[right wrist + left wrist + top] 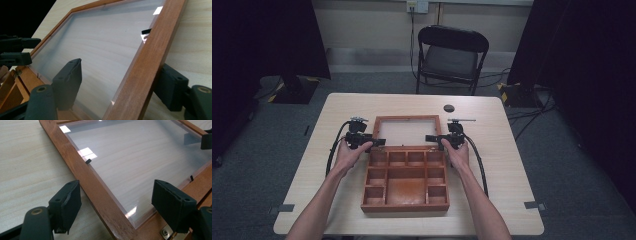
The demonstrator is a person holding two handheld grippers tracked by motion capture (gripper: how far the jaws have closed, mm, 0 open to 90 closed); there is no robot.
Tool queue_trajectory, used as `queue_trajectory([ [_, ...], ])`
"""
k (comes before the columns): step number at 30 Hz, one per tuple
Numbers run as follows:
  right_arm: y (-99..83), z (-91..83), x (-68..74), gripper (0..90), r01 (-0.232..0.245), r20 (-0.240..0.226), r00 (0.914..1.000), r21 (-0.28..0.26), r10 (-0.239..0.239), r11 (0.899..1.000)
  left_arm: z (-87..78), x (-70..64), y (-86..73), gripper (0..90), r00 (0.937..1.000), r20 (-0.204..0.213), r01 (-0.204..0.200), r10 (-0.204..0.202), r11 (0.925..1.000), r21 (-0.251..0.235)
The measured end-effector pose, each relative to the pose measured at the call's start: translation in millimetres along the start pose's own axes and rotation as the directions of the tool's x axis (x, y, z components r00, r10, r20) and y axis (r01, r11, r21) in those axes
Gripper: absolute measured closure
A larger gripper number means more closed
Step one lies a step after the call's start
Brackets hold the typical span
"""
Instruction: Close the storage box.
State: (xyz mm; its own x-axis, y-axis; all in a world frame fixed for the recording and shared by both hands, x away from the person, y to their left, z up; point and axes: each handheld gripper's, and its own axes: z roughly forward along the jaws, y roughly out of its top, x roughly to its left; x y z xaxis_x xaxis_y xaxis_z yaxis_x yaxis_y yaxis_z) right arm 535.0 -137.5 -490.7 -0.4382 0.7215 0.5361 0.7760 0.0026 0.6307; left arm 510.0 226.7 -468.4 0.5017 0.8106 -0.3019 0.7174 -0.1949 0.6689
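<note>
A wooden box [404, 206] with several empty compartments sits mid-table. Its lid [408, 118], a wooden frame around a clear pane, lies folded back flat behind it. My left gripper [374, 142] is at the lid's left rail near the hinge. In the left gripper view that rail [85, 172] runs between the gripper's [116, 195] wide-apart jaws, so it is open. My right gripper [434, 138] is at the lid's right rail. In the right gripper view that gripper [122, 72] straddles the rail [152, 50], one jaw over the pane and one outside, open.
A small black round disc [449, 108] lies on the table beyond the lid. A black folding chair [452, 55] stands behind the table's far edge. A metal hinge [166, 233] joins lid and box. Bare tabletop [312, 170] stretches either side of the box.
</note>
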Motion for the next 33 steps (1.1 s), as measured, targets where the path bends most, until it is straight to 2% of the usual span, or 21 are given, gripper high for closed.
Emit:
queue_trajectory([
  [5, -0.2, -0.8, 1.0, 28.2, 0.010, 0.005, 0.9999, -0.007, -0.010, 1.000, 0.8, 2.4, -0.5, 22.4, 0.9997, 0.015, 0.018, -0.018, 0.9998, 0.002],
  [8, -1.1, -1.9, 0.7, 29.2, 0.017, 0.003, 0.9999, -0.017, -0.017, 1.000, -1.0, -1.9, 0.7, 22.7, 0.9998, -0.017, -0.011, 0.011, 0.9999, -0.006],
  [10, -1.9, -3.0, 1.3, 30.8, 0.017, 0.000, 0.9999, -0.033, -0.017, 0.999, -2.0, -3.2, 0.8, 22.6, 0.9995, -0.022, -0.023, 0.023, 0.9997, -0.011],
  [20, 2.5, -10.4, 7.7, 36.7, 0.064, 0.020, 0.9978, -0.074, -0.063, 0.995, -4.6, -2.9, 2.5, 23.5, 0.9997, -0.003, -0.023, 0.023, 0.9992, -0.032],
  [25, 3.9, -12.8, 8.7, 39.0, 0.064, 0.017, 0.9979, -0.087, -0.063, 0.994, -6.7, -5.4, 4.1, 23.8, 0.9986, -0.021, -0.049, 0.049, 0.9981, -0.036],
  [28, 5.5, -16.4, 10.5, 41.6, 0.081, 0.016, 0.9967, -0.100, -0.080, 0.992, -8.9, -8.3, 5.2, 26.2, 0.9976, -0.032, -0.062, 0.061, 0.9970, -0.046],
  [33, 9.4, -22.2, 15.6, 41.9, 0.103, 0.015, 0.9947, -0.124, -0.102, 0.987, -12.1, -10.3, 8.4, 29.3, 0.9978, -0.019, -0.065, 0.063, 0.9958, -0.065],
])
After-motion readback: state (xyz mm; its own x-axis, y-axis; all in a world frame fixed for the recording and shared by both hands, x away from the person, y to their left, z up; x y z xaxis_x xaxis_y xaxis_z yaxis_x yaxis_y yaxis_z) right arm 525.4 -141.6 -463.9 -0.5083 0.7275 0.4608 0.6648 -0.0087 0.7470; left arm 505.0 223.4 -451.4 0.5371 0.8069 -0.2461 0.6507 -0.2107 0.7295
